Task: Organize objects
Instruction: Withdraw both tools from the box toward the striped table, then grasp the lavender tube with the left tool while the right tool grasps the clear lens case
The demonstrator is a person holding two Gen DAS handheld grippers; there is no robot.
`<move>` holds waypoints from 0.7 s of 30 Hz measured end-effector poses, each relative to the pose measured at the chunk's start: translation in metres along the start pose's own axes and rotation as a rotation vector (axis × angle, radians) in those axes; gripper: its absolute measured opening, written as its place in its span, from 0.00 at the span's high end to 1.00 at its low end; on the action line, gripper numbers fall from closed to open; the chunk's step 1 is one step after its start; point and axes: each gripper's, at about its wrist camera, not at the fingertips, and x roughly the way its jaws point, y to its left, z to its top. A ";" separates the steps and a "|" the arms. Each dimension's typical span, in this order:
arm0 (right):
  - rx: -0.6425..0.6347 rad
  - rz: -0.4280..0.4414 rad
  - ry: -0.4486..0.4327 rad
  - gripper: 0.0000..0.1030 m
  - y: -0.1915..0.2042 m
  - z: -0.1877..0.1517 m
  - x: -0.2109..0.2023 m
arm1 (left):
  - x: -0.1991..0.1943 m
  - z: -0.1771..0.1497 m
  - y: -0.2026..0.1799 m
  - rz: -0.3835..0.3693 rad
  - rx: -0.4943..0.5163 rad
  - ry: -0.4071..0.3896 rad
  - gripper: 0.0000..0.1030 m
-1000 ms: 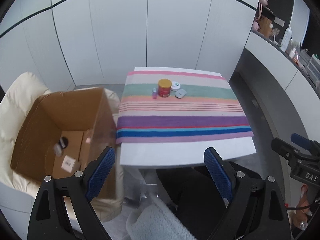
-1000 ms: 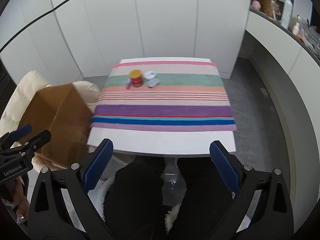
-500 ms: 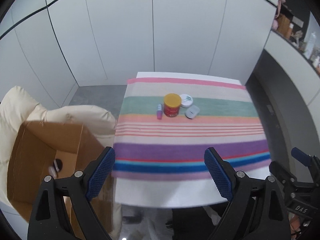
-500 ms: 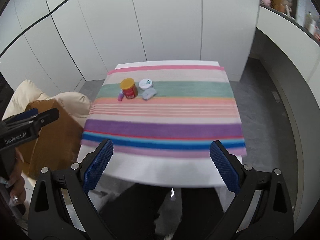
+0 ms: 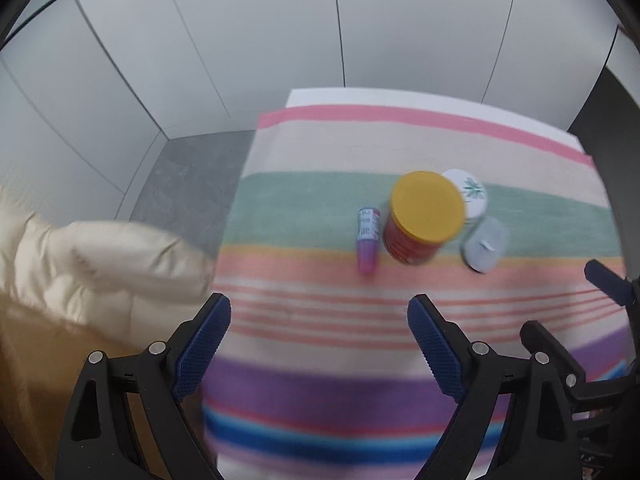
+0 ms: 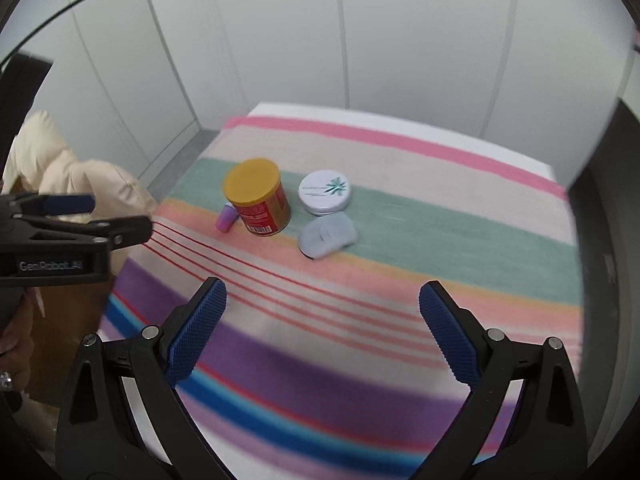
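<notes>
Jaws wide and empty, both grippers are being aimed at the desk cluster; the purple tube (image 5: 368, 240) is likely being lined up for grasping.

I was in a home, by the look of it — plain white cabinet panels (image 6: 280, 52) ran floor to ceiling from ten to two o'clock, over a grey floor (image 5: 188, 176). A striped cloth (image 6: 400, 240) covered the small table (image 6: 500, 148) ahead, and a cream padded cushion (image 5: 112, 264) lay at nine o'clock — soft, domestic furnishings.
</notes>
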 end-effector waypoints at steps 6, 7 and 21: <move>-0.061 -0.010 0.025 0.04 -0.002 0.008 0.062 | 0.062 0.013 -0.007 -0.024 -0.022 0.024 0.18; -0.072 -0.008 0.026 0.04 -0.002 0.010 0.070 | 0.071 0.016 -0.005 -0.031 -0.043 0.027 0.19; -0.052 0.006 -0.010 0.41 -0.004 0.012 0.091 | 0.070 0.026 -0.014 -0.090 -0.024 -0.059 0.82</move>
